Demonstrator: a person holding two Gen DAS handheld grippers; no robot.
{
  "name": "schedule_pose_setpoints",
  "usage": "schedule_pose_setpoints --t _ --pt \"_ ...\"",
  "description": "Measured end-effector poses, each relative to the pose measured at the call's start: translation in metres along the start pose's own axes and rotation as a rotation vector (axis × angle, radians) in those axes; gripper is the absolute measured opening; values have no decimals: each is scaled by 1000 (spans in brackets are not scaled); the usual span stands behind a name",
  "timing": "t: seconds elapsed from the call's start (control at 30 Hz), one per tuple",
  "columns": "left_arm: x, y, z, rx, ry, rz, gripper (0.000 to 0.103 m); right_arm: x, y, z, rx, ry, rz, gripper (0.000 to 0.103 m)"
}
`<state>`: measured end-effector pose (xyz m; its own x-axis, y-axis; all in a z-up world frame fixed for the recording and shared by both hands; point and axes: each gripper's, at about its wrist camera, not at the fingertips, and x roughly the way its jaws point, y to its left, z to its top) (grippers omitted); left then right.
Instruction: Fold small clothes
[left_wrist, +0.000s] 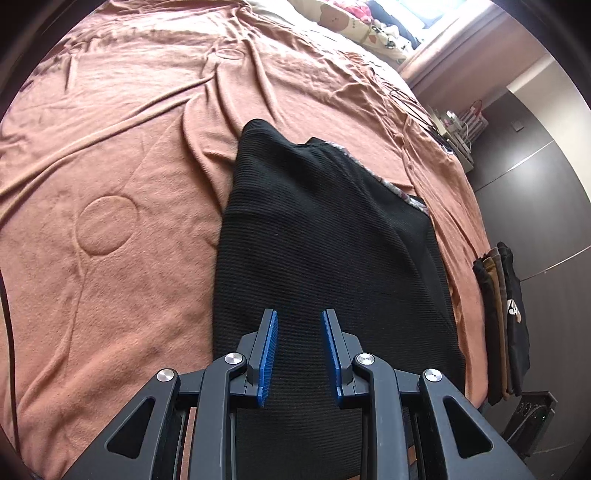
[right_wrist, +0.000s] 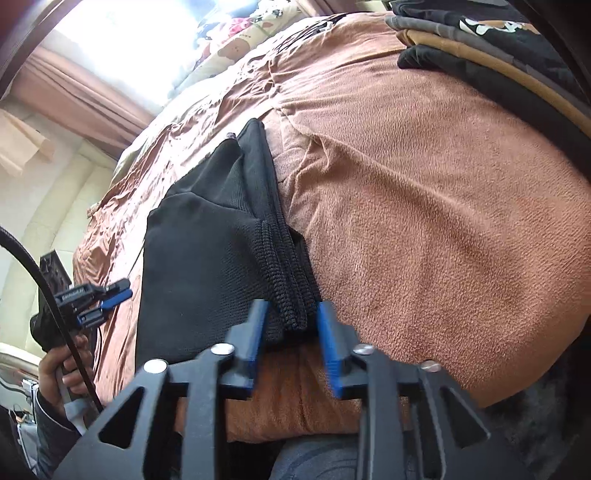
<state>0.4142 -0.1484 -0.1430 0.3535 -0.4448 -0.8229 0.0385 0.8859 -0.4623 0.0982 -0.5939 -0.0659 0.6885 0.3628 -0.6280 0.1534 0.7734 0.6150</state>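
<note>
A black ribbed knit garment (left_wrist: 325, 236) lies folded lengthwise on the rust-brown blanket (left_wrist: 129, 184). My left gripper (left_wrist: 299, 321) is open and hovers just above the garment's near end, holding nothing. In the right wrist view my right gripper (right_wrist: 290, 317) is open, its blue pads on either side of the garment's thick folded edge (right_wrist: 284, 280) at the bed's near side, not clamped on it. The left gripper (right_wrist: 107, 299) shows at the left of the right wrist view, held in a hand.
A stack of folded dark and tan clothes (left_wrist: 502, 325) sits at the bed's right edge; it also shows in the right wrist view (right_wrist: 491, 48). Patterned pillows (left_wrist: 354, 18) lie at the head of the bed. A dark wardrobe (left_wrist: 535, 177) stands to the right.
</note>
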Motion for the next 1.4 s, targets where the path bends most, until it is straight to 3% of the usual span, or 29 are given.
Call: schedule_pose_setpoints --t 0.03,0.27,0.5,0.93,1.3,1.37,1.4 --pt "-2 5 -2 -5 3 3 27 -1 2 0 -1 -10 1 47" --pt "-7 30 -21 -31 48 8 28 11 6 2 -35 9 -15 48" --pt "-3 40 -42 -29 96 -14 28 22 5 7 -22 23 -38 28" --pt "-3 49 -71 -32 151 -46 30 30 3 8 -27 33 -41 23" --pt "-4 47 -90 -55 179 -89 30 32 -5 8 18 46 5 20" --pt "-5 47 -90 -58 169 -90 25 32 -3 8 12 49 3 20" --pt "-6 47 -91 -58 166 -93 14 32 -2 7 11 51 4 20"
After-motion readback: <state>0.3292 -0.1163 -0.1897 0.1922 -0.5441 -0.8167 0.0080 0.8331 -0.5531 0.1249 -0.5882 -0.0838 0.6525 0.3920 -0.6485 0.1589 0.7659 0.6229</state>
